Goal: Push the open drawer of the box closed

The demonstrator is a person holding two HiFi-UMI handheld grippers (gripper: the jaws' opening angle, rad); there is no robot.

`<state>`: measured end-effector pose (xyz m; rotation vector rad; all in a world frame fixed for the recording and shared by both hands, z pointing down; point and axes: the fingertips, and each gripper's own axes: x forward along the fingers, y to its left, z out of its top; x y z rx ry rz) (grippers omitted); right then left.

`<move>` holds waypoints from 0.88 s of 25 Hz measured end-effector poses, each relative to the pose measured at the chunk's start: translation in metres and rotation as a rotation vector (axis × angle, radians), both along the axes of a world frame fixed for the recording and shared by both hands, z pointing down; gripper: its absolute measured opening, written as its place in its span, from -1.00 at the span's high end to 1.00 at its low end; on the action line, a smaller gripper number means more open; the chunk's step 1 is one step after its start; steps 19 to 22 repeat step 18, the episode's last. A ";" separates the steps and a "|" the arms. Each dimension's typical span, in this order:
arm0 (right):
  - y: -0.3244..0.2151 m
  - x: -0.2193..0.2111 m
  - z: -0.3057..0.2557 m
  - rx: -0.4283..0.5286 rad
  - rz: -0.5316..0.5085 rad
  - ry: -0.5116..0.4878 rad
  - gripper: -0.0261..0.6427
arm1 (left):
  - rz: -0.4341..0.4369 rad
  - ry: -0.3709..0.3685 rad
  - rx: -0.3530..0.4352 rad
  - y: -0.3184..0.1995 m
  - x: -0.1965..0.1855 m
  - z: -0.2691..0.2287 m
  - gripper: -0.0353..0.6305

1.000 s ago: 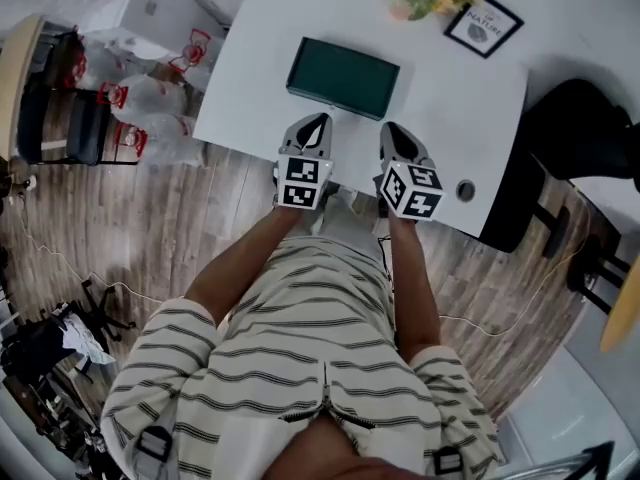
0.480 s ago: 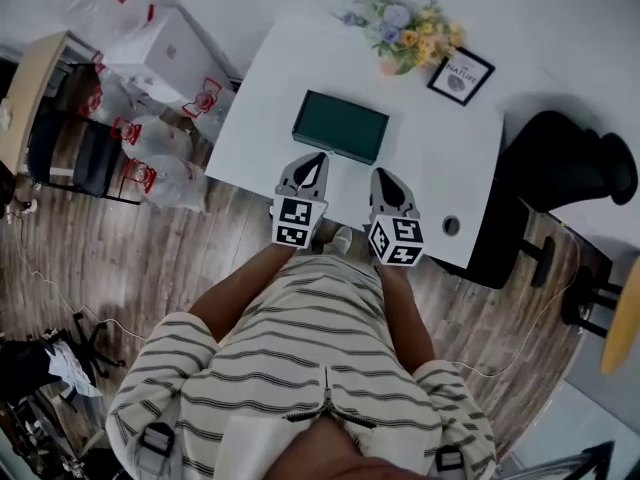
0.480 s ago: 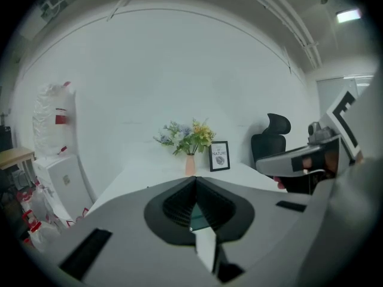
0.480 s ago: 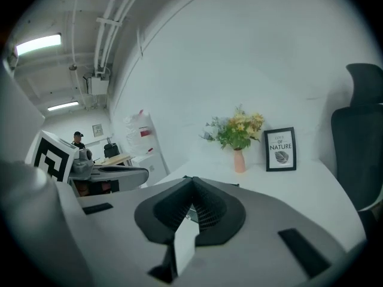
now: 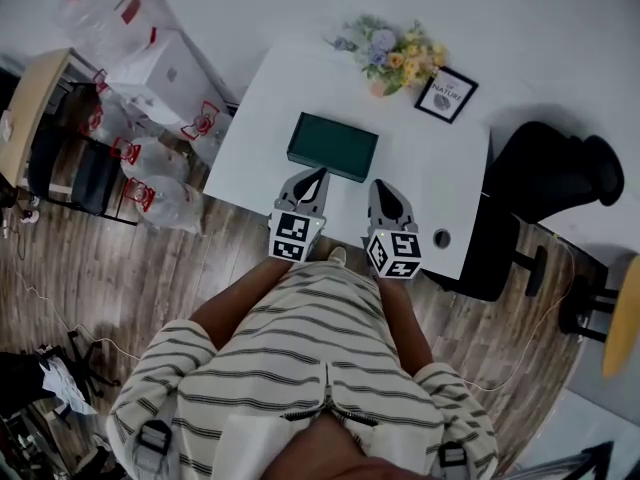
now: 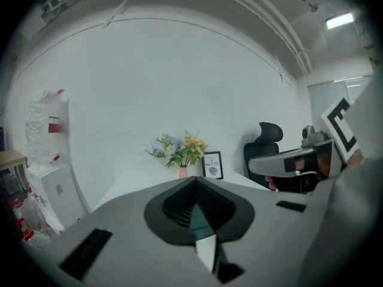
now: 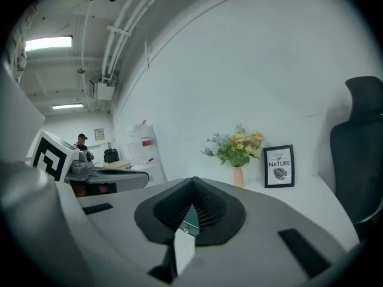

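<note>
A dark green box (image 5: 333,146) is seen lying flat on the white counter (image 5: 440,188), towards its left side; whether its drawer stands open cannot be made out; the left gripper (image 5: 316,179) is held just before the box's near long side, tip pointed at it, and contact cannot be judged; the right gripper (image 5: 380,189) is held beside it, near the box's right near corner, slightly apart from the box; both grippers are clenched, jaws met at the tips with nothing caught between them; flowers (image 5: 388,53) and a framed print (image 5: 446,93) are set at the counter's far side, well apart from the box.
</note>
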<state>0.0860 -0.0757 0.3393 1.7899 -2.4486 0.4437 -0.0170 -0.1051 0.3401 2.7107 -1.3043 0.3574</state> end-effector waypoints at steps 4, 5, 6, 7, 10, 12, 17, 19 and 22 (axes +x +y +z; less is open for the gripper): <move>-0.001 0.004 -0.003 0.016 0.008 0.002 0.89 | 0.016 -0.001 0.029 0.002 0.005 -0.007 0.89; -0.001 0.004 -0.005 0.021 0.008 0.002 0.89 | 0.019 -0.003 0.033 0.003 0.005 -0.008 0.89; -0.001 0.004 -0.006 0.027 0.008 0.003 0.89 | 0.021 -0.003 0.035 0.003 0.005 -0.009 0.89; -0.001 0.004 -0.007 0.033 0.007 0.004 0.89 | 0.023 -0.003 0.037 0.003 0.006 -0.009 0.89; -0.003 0.003 -0.010 0.046 0.006 0.007 0.89 | 0.032 -0.003 0.043 0.001 0.008 -0.009 0.89; -0.005 0.004 -0.011 0.050 0.009 0.007 0.89 | 0.034 -0.001 0.046 0.000 0.008 -0.010 0.89; -0.007 0.008 -0.013 0.061 0.014 0.009 0.89 | 0.032 0.003 0.051 -0.004 0.009 -0.011 0.89; -0.008 0.008 -0.013 0.063 0.015 0.009 0.89 | 0.031 0.005 0.052 -0.004 0.009 -0.011 0.89; -0.008 0.008 -0.013 0.063 0.015 0.009 0.89 | 0.031 0.005 0.052 -0.004 0.009 -0.011 0.89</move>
